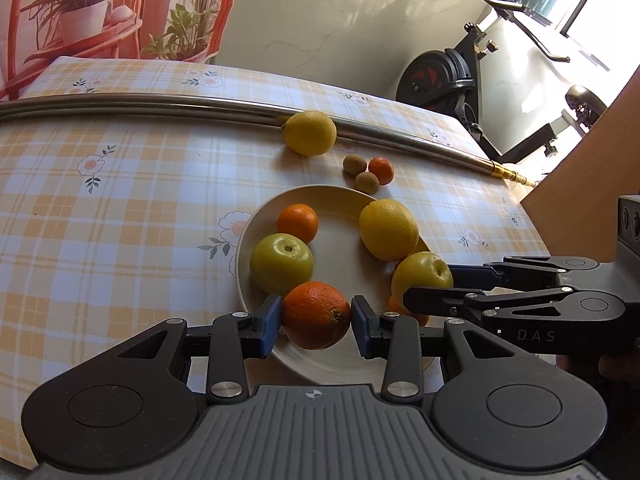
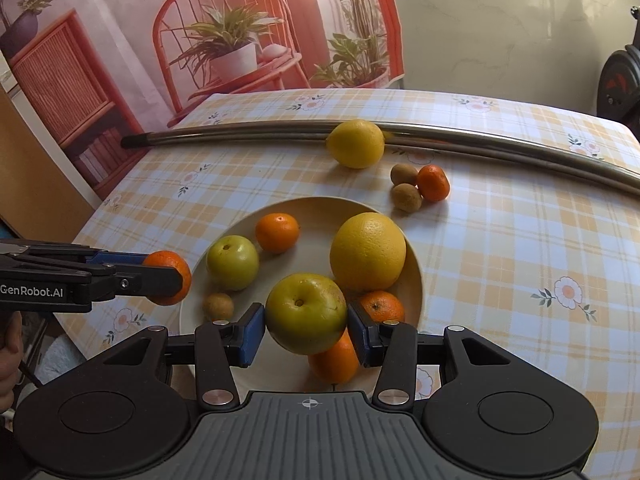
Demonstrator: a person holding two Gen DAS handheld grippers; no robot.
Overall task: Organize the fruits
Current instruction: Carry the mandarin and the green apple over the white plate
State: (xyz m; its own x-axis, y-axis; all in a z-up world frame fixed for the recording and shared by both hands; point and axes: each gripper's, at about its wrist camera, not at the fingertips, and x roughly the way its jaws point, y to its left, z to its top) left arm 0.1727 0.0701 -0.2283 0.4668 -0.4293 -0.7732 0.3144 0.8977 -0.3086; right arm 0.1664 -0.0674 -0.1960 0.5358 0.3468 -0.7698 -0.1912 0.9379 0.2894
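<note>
Your left gripper (image 1: 316, 316) clamps an orange (image 1: 315, 314) at the plate's (image 1: 256, 220) six o'clock; your right gripper (image 2: 306, 326) clamps a green apple (image 2: 306, 312). Released together, they could knock fruit off.

A plate (image 2: 414, 280) is set on the desk (image 2: 520, 248); a lemon (image 2: 355, 143), two kiwis (image 2: 404, 174) and a tangerine (image 2: 433, 182) are found behind it, before a pole (image 2: 248, 133).
</note>
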